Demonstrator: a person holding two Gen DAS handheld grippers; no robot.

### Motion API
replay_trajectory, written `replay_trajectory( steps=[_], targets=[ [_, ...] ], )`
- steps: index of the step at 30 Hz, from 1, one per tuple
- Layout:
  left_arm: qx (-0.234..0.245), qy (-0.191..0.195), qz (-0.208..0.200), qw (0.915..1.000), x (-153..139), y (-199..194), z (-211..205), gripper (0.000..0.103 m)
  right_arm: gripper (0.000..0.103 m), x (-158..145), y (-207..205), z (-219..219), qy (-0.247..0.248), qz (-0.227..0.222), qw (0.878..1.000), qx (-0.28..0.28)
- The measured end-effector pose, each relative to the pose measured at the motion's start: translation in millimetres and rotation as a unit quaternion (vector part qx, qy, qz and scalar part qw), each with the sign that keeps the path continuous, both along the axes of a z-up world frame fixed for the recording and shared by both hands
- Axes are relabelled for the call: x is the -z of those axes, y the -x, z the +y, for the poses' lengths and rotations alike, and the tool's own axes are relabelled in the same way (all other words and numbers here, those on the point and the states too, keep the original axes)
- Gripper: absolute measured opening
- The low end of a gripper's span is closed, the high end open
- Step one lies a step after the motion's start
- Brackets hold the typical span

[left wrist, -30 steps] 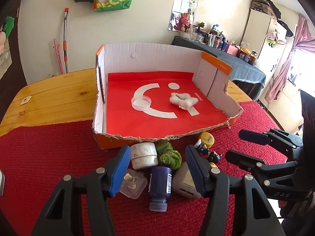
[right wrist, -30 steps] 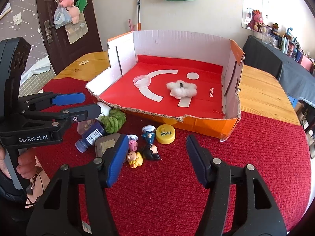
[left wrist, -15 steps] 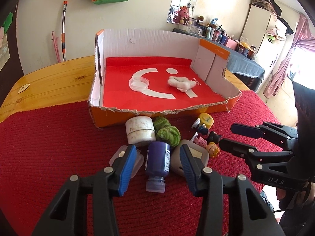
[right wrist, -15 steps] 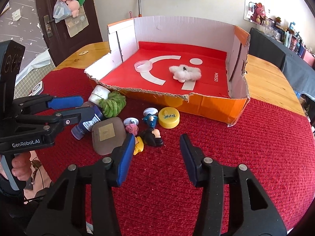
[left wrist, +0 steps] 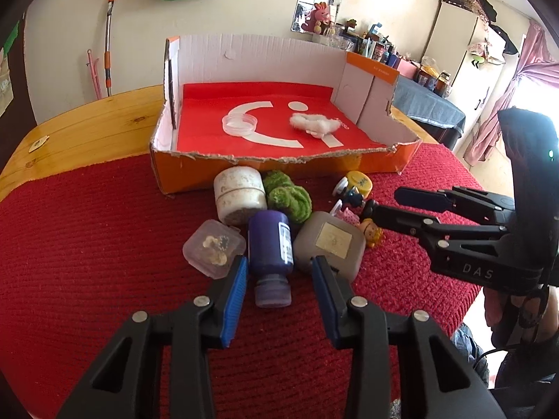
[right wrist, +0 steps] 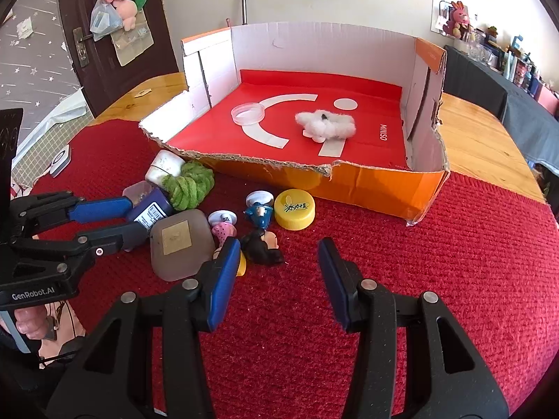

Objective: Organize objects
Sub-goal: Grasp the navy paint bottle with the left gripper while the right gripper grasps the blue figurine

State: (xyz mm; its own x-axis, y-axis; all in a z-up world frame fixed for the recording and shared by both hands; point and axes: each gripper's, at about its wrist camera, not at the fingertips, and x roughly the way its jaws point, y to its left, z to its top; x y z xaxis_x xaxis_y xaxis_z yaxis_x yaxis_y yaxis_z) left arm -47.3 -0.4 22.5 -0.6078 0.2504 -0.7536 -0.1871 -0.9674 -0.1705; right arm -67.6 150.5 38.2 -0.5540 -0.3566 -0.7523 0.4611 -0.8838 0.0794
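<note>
Red-cloth surface point(left wrist: 87, 244), cardboard box point(left wrist: 279, 171) behind the clutter. Left hand-held gripper point(left wrist: 279, 289) closing around purple bottle point(left wrist: 270, 244), pads not yet pressing. Right hand-held gripper point(right wrist: 277, 276) apart, empty. Risk: round bottle rolls or squirts out, bumping grey case point(left wrist: 328, 241).

Rough red knitted cloth point(left wrist: 87, 244) over glossy varnished wood table point(left wrist: 87, 122). Torn matt cardboard box point(left wrist: 279, 171), smooth red paper lining. Glossy plastic bottle point(left wrist: 270, 241), clear plastic case point(left wrist: 213, 246), fluffy cotton tuft point(left wrist: 314, 124), fuzzy green yarn point(left wrist: 290, 199).
</note>
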Motion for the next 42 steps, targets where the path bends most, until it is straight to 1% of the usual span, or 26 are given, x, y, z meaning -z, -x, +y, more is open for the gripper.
replay_trajectory(
  steps=[3, 5, 13, 16, 20, 24, 25, 28, 31, 34, 36, 42],
  targets=[
    [-0.003, -0.006, -0.011, 0.9999, 7, 0, -2, 0.035, 0.045, 1, 2, 0, 0.001, 0.000, 1.000, 0.001],
    [-0.006, -0.011, -0.010, 0.9999, 7, 0, -4, 0.033, 0.045, 2, 4, 0, 0.000, 0.000, 1.000, 0.002],
    [-0.008, -0.012, -0.011, 0.9998, 6, 1, -5, 0.032, 0.045, 2, 9, -4, 0.001, -0.001, 1.000, -0.002],
    [-0.008, -0.010, -0.011, 0.9998, 6, 1, -5, 0.032, 0.045, 1, 12, -8, 0.014, -0.015, 1.000, -0.013],
    [-0.009, -0.012, -0.011, 0.9998, 6, 0, -6, 0.032, 0.045, 5, 16, -15, 0.005, -0.019, 1.000, -0.013],
    [-0.011, -0.016, -0.011, 0.9997, 5, -1, -7, 0.031, 0.032, 7, 22, -6, 0.029, -0.035, 0.999, -0.005],
    [-0.011, -0.018, -0.011, 0.9997, 6, -1, -8, 0.031, 0.031, 8, 24, -3, 0.036, -0.041, 0.999, -0.003],
    [-0.011, -0.018, -0.011, 0.9997, 6, -1, -8, 0.031, 0.031, 11, 22, -1, 0.028, -0.050, 0.998, -0.006],
    [-0.012, -0.014, -0.009, 0.9998, 6, -2, -7, 0.031, 0.030, 12, 21, -2, 0.018, -0.046, 0.999, -0.008],
    [-0.014, -0.007, -0.007, 0.9999, 6, -2, -6, 0.029, 0.030, 12, 22, -9, 0.007, -0.029, 0.999, -0.013],
    [-0.015, -0.010, -0.008, 0.9998, 6, -2, -6, 0.028, 0.029, 13, 22, -13, -0.005, -0.020, 1.000, -0.014],
    [-0.017, -0.014, -0.006, 0.9997, 6, -4, -7, 0.028, 0.028, 12, 17, -11, -0.004, -0.011, 1.000, -0.013]
  ],
)
